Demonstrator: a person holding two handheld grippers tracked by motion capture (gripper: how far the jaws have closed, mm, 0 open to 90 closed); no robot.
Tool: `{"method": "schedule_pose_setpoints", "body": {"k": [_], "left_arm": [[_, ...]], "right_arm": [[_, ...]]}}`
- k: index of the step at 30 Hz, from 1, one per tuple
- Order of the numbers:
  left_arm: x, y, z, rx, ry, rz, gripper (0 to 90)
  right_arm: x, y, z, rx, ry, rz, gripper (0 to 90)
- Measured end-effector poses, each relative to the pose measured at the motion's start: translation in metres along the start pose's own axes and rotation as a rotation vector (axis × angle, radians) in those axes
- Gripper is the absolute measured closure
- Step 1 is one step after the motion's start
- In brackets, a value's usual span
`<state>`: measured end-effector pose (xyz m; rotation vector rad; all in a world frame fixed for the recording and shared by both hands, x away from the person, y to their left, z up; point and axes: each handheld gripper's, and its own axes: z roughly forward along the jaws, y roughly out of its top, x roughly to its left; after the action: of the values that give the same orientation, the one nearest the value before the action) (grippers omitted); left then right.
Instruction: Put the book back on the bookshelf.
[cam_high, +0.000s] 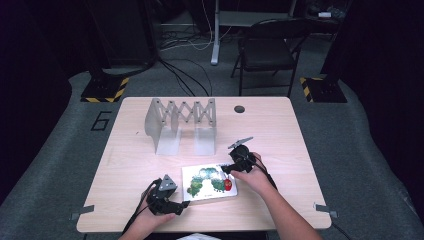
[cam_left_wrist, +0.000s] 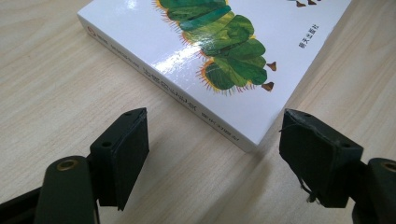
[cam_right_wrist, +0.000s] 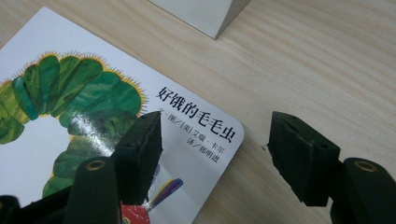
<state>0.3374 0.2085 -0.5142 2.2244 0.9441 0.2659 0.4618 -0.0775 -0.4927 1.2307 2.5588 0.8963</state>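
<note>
One pale wooden worktop (cam_high: 280, 135) carries everything, and ahead of both tongs, well beyond them, stands a grey folding rack (cam_high: 181, 122) with a scissor-lattice back. Between the two tongs lies a picture book (cam_high: 209, 182), flat on the worktop, its white cover showing a green caterpillar with a red head.

The left tongs (cam_high: 181, 205) sit low at the book's near left corner. In the left gripper view the jaws stand wide apart with bare worktop between them; the book's spine edge and corner (cam_left_wrist: 224, 70) lie just ahead of the gap, not touched by either jaw.

The right tongs (cam_high: 227, 169) sit at the book's far right corner. In the right gripper view the jaws are also spread wide: one jaw hangs over the cover beside the printed title, the other over bare wood past the edge, so the rounded corner (cam_right_wrist: 205, 140) lies between them. Whether the jaw over the cover touches it I cannot tell.
</note>
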Motion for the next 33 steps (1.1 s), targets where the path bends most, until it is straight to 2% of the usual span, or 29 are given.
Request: {"method": "schedule_pose_setpoints", "body": {"k": [1, 3, 6, 7, 9, 14, 18, 20, 21, 22, 23, 24, 26, 33], "left_arm": [[0.000, 0.000, 0.001, -0.003, -0.002, 0.004, 24.3], [-0.001, 0.001, 0.002, -0.001, 0.007, 0.013, 24.4], [-0.003, 0.001, 0.005, -0.003, -0.002, 0.013, 24.4], [-0.005, 0.001, 0.006, -0.001, 0.008, 0.019, 24.4], [-0.007, 0.001, 0.006, 0.000, 0.014, 0.030, 24.5], [-0.009, -0.001, 0.008, -0.017, 0.026, 0.025, 25.3], [-0.011, -0.002, 0.008, -0.014, 0.060, 0.065, 25.8], [-0.012, -0.002, 0.008, -0.012, 0.063, 0.065, 26.2], [-0.011, -0.003, 0.008, -0.016, 0.061, 0.064, 26.4], [-0.011, -0.003, 0.007, -0.017, 0.061, 0.069, 26.6], [-0.011, -0.003, 0.007, -0.021, 0.060, 0.065, 26.7], [-0.010, -0.003, 0.006, -0.004, 0.065, 0.068, 26.7], [-0.009, -0.004, 0.006, -0.014, 0.055, 0.063, 27.0], [-0.006, -0.007, 0.002, -0.009, 0.055, 0.062, 28.3]], "right_arm": [[-0.002, 0.000, 0.002, 0.006, 0.000, 0.019, 33.7], [-0.003, 0.000, 0.003, 0.003, -0.003, 0.008, 33.6], [-0.003, -0.001, 0.003, 0.004, -0.001, 0.024, 33.4], [-0.004, -0.001, 0.005, -0.013, 0.002, 0.014, 33.4], [-0.005, -0.001, 0.006, -0.008, 0.010, 0.011, 33.5], [-0.002, 0.000, 0.009, -0.007, 0.027, -0.008, 33.6], [-0.002, 0.000, 0.010, -0.004, 0.045, -0.001, 34.1], [-0.001, 0.000, 0.010, -0.003, 0.057, -0.011, 36.0], [0.001, 0.000, 0.010, -0.001, 0.068, -0.001, 35.7], [0.001, 0.000, 0.010, 0.004, 0.063, -0.014, 35.4], [0.003, 0.000, 0.011, 0.002, 0.056, -0.010, 35.0], [0.004, 0.000, 0.010, 0.007, 0.050, -0.016, 35.1], [0.004, 0.000, 0.010, 0.009, 0.045, -0.011, 35.1], [0.008, 0.000, 0.008, 0.032, 0.056, -0.008, 37.1]]}}
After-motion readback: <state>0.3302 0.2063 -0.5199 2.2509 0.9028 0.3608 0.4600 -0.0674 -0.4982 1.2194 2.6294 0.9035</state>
